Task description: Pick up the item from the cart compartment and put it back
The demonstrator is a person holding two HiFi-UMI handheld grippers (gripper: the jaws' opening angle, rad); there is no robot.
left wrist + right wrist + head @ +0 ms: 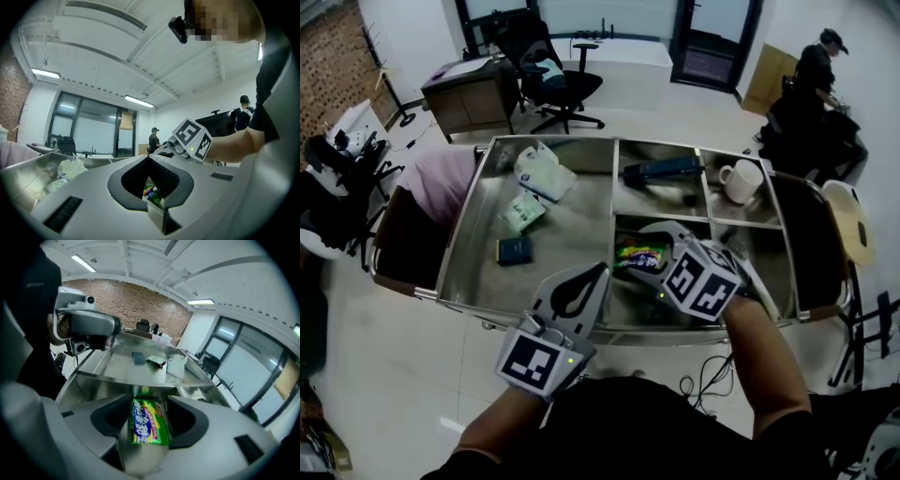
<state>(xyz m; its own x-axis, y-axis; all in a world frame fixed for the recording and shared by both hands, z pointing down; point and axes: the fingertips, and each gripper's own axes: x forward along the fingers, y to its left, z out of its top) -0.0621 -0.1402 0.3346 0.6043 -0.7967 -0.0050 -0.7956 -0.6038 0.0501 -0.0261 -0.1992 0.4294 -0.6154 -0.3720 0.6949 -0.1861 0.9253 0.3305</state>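
Note:
A green and yellow snack packet lies in the front middle compartment of the steel cart. My right gripper reaches down into that compartment with a jaw on each side of the packet. In the right gripper view the packet lies flat between the widely spread jaws of the right gripper, and neither pad presses on it. My left gripper is held level at the cart's front rim, its tips together on nothing. The left gripper view shows a bit of the packet beyond it.
The big left compartment holds a white plastic bag, a pale green packet and a dark blue booklet. A dark blue long item and a white mug sit in the back compartments. A person works at the far right.

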